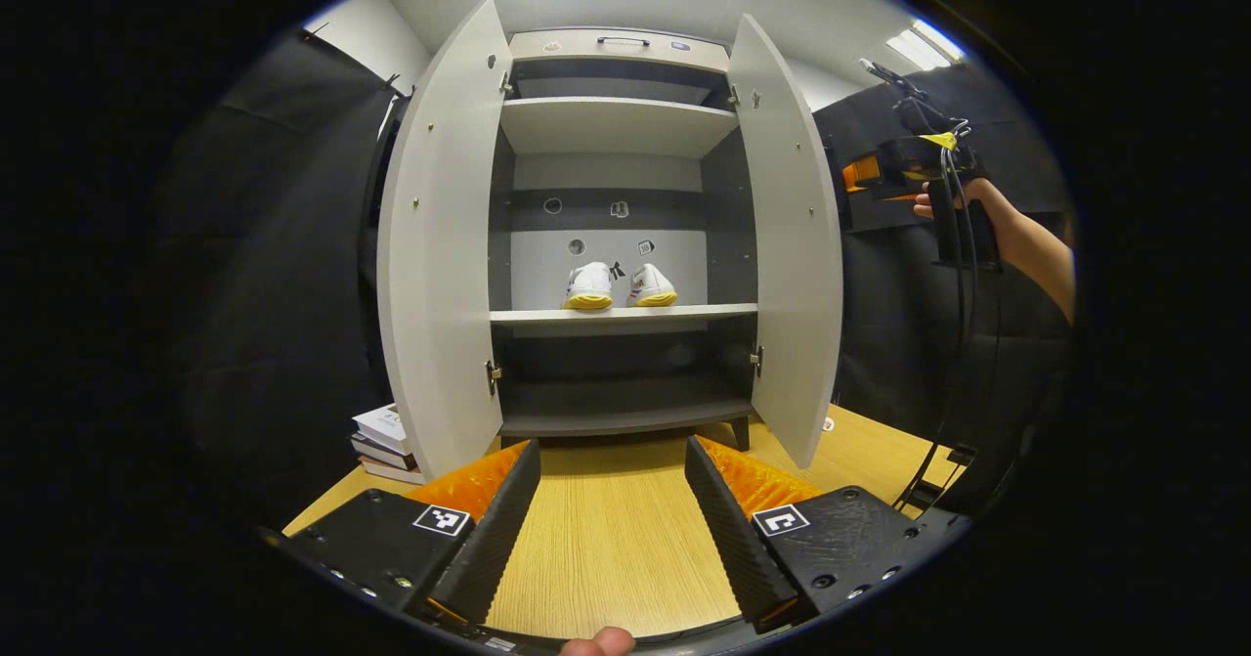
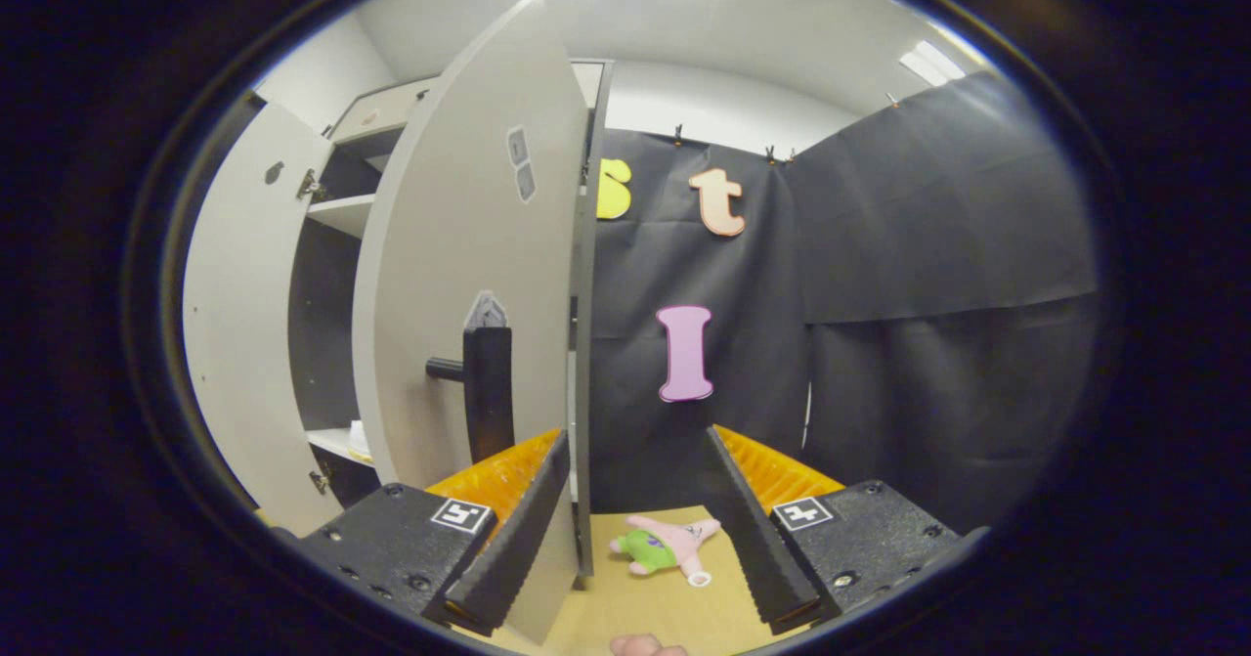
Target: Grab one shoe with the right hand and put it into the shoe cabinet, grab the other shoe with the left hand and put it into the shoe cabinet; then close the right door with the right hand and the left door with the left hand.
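Both shoes (image 1: 619, 287) are seen mid-frame on the cabinet shelf (image 1: 623, 315), while the spread, empty right gripper (image 2: 637, 509) is held beside the right door (image 2: 469, 275), likely for closing.

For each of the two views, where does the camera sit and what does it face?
Left gripper view: rides the left gripper, facing the open cabinet head-on, both shoes on the middle shelf; the person's hand holds the right gripper at right.
Right gripper view: rides the right gripper, beside the right door, facing its outer face and handle; a plush toy lies below.
Shared: cabinet, right door, wooden table.
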{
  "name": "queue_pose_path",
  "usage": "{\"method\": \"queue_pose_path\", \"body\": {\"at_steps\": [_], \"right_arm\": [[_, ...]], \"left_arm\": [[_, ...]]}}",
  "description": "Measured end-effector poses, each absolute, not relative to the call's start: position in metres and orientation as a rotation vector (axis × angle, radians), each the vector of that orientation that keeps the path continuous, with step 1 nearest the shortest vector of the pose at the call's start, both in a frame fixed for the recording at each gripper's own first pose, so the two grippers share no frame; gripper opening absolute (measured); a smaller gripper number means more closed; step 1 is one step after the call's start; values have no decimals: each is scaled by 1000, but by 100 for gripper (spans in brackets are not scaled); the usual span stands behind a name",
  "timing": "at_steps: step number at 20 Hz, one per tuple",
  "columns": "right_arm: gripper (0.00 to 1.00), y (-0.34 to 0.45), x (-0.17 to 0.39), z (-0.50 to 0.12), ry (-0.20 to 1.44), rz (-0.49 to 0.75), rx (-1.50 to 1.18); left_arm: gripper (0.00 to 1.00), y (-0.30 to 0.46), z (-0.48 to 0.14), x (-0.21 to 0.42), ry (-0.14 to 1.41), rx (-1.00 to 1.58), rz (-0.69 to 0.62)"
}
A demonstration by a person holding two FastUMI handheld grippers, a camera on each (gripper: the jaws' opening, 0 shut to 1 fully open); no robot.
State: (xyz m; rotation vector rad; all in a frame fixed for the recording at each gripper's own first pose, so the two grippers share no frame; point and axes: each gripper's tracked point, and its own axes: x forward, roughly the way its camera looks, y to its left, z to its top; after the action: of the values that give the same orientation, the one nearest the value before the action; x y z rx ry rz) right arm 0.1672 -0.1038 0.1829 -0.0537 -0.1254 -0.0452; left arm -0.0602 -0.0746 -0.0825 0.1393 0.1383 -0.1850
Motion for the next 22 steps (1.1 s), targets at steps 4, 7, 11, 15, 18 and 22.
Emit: {"method": "queue_pose_path", "body": {"at_steps": [4,7,11,15,18,22], "right_arm": [[90,-47,178,178,-134,33,-23],[90,-15,196,177,-129,80,-1],[90,23,218,174,-111,123,3],[92,9,208,183,-147,78,-10],[92,-14,183,179,-166,44,20],[92,-38,138,147,-162,4,33]], "left_arm": [[89,-58,-81,-57,139,138,-160],[89,-46,-78,-59,132,148,-137],[89,-28,-77,-58,136,148,-99],[89,-13,-78,-61,141,135,-64],[89,-5,-80,-60,149,128,-47],[89,-2,-83,-60,161,115,-38]]}}
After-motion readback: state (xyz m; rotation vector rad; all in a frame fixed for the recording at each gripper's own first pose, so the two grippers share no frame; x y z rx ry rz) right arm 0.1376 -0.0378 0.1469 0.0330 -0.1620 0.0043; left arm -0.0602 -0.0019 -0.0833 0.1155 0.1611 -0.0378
